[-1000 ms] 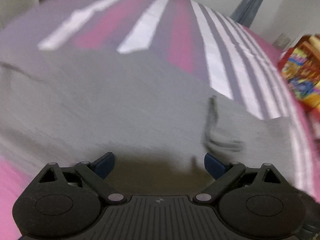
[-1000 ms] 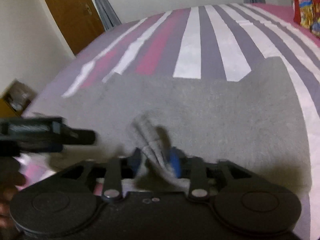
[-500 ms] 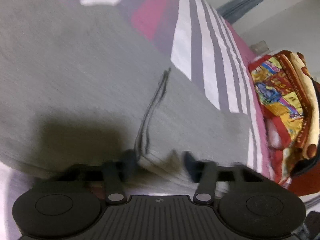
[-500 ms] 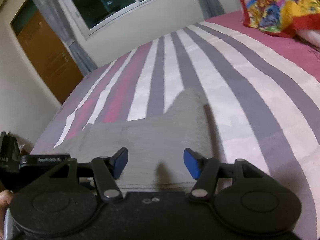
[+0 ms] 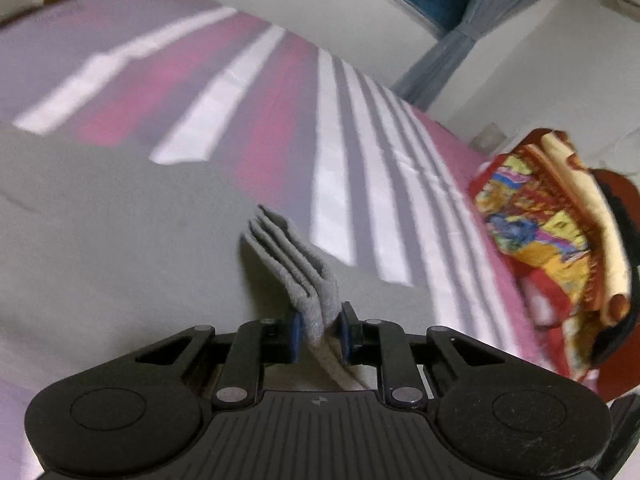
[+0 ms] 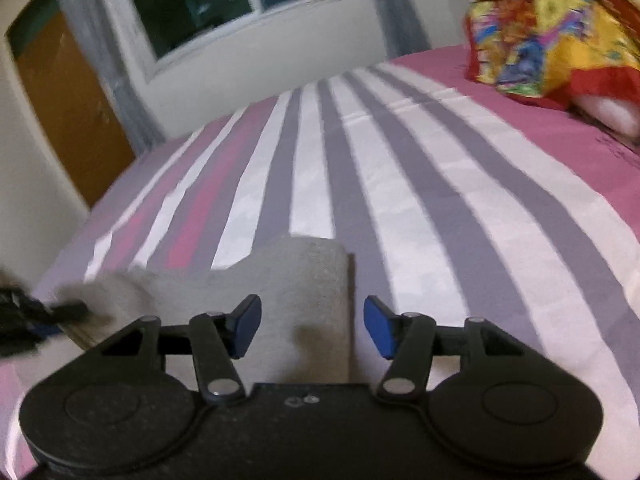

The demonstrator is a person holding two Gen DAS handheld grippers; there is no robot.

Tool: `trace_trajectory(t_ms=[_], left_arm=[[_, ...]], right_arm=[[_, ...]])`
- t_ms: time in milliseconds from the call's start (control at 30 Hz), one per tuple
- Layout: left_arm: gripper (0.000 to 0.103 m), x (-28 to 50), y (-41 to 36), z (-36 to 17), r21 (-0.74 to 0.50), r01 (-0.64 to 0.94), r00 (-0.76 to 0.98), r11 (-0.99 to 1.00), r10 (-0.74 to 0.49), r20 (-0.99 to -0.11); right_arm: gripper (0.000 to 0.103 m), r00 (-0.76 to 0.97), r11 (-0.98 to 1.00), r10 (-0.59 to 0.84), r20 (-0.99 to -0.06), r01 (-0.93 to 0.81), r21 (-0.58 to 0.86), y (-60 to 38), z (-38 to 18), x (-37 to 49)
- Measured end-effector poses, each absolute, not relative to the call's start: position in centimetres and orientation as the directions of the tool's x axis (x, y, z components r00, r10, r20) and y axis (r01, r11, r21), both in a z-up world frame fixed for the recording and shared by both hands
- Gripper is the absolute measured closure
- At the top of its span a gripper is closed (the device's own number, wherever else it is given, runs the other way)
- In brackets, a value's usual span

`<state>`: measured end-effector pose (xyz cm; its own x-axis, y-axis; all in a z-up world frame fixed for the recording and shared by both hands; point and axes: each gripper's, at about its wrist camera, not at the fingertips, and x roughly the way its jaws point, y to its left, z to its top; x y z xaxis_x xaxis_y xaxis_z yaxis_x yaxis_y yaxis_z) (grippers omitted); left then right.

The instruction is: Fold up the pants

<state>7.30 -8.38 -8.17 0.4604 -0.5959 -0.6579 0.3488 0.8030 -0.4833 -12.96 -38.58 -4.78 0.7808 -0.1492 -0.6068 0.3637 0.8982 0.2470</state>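
Note:
The grey pants (image 5: 120,248) lie spread on the striped bed. My left gripper (image 5: 320,328) is closing, and its blue pads pinch a layered edge of the pants (image 5: 296,264), which stands lifted off the cloth below. In the right wrist view a squared end of the pants (image 6: 304,292) lies flat under my right gripper (image 6: 312,326). Its jaws stand apart and are closing a little, and the pads (image 6: 376,332) do not press on the cloth. The blurred left gripper (image 6: 24,316) shows at the left edge.
The bedsheet (image 6: 440,200) has pink, white and grey stripes. A bright folded blanket (image 5: 552,232) sits at the right on the bed, also in the right wrist view as a blanket (image 6: 552,40). Beyond the bed are a window (image 6: 224,0) and a brown door (image 6: 68,112).
My left gripper went from wide open to shut on the pants' layered edge and lifted it. My right gripper let go of the bunched cloth, opened, and swung right with its view tipped up.

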Motion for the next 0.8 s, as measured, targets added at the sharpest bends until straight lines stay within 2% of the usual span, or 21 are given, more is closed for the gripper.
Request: trace_trajectory(t_ms=[67, 133, 200, 300, 400, 500, 600, 800], left_arm=[[0.084, 7.5, -7.9, -9.6, -0.432, 0.348, 0.436, 0.832, -0.552, -0.711], [0.084, 7.3, -8.1, -11.8, -0.385, 0.348, 0.407, 0.855, -0.508, -0.759], [0.081, 7.1, -8.2, -13.9, -0.334, 0.343, 0.396, 0.878, -0.458, -0.796], [0.072, 7.1, -8.0, -13.8, -0.337, 0.322, 0.415, 0.885, -0.452, -0.789], [0.069, 6.8, -7.3, -11.4, -0.303, 0.305, 0.496, 0.903, -0.422, -0.758], [0.069, 7.2, -7.6, -8.9, -0.277, 0.343, 0.551, 0.898, -0.431, -0.715], [0.069, 8.8, -9.7, -8.5, -0.268, 0.38, 0.521, 0.885, -0.444, -0.729], [0.068, 11.4, -15.6, -12.3, -0.209, 0.432, 0.445, 0.877, -0.408, -0.797]], right_arm=[[0.05, 0.76, 0.915, -0.123, -0.638, 0.335, 0.222, -37.2, -5.6, -11.6], [0.057, 0.736, 0.929, -0.115, -0.667, 0.317, 0.19, -35.8, -6.6, -10.2], [0.058, 0.716, 0.943, -0.117, -0.688, 0.298, 0.149, -34.3, -7.6, -9.1], [0.058, 0.629, 0.967, -0.14, -0.764, 0.253, 0.031, -32.6, -10.1, -7.7], [0.057, 0.625, 0.979, -0.164, -0.763, 0.201, -0.046, -31.7, -10.0, -7.6], [0.057, 0.669, 0.981, -0.114, -0.735, 0.193, 0.024, -32.3, -8.3, -7.3], [0.057, 0.68, 0.981, -0.136, -0.721, 0.194, -0.001, -32.5, -7.3, -5.0], [0.055, 0.66, 0.972, -0.182, -0.729, 0.233, -0.032, -33.5, -7.7, -0.6]])
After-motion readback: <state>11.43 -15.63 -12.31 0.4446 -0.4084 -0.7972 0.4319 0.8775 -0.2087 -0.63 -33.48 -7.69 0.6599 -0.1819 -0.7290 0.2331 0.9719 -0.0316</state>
